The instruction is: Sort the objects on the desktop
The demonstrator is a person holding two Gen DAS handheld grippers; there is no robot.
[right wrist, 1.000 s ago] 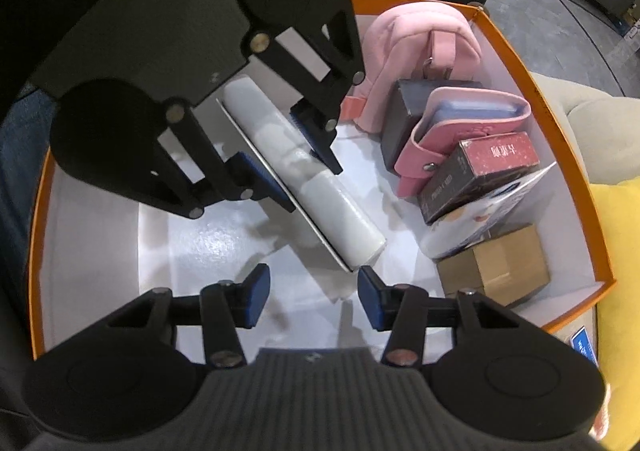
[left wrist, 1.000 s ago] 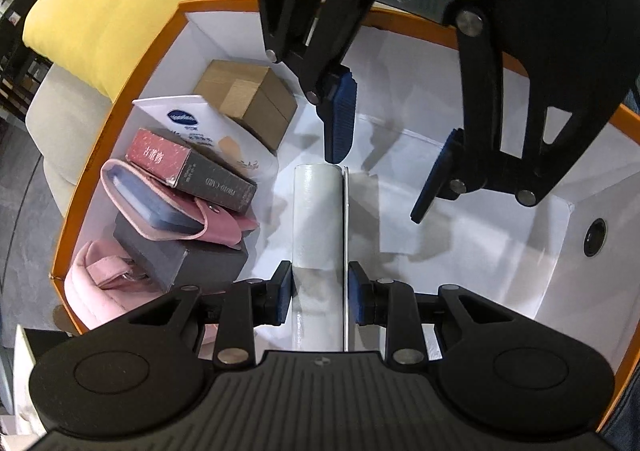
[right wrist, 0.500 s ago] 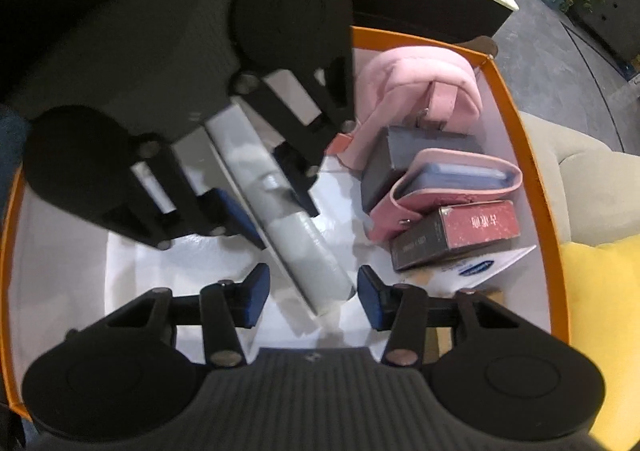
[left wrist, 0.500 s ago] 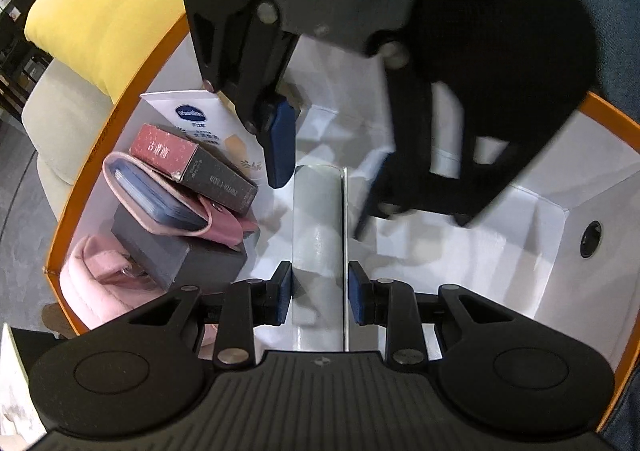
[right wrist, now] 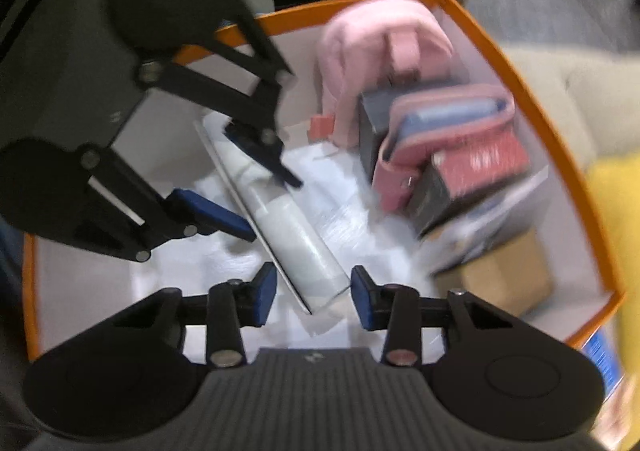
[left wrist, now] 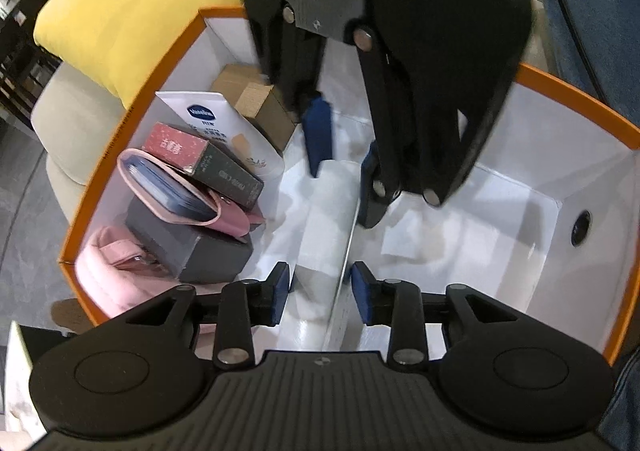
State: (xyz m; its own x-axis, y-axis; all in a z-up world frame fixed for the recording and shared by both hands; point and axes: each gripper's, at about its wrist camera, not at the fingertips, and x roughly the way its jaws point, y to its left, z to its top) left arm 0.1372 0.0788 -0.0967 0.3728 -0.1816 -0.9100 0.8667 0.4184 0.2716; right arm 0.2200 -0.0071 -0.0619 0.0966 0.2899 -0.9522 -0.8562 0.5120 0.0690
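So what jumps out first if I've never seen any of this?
Probably the orange-rimmed box with white walls, and the two black tools reaching into it from opposite sides. Between the left tool and the right tool a white roll lies on the box floor, with both sets of jaws open around its ends. Along one wall sits a jumble: pink pouch, red-topped box, cardboard box.

Even indoor light falls from above, so the white inside of the orange box (left wrist: pixel 520 187) shows bright with soft grey shadows under the right tongs (left wrist: pixel 344 167), and a mild sheen runs along the white roll (left wrist: pixel 320 227). The left wrist view is mostly sharp, with slight smear on the upper tongs. The right wrist view is motion-blurred throughout, worst over the red box (right wrist: pixel 480 159); both views bend strongly at the fisheye edges.
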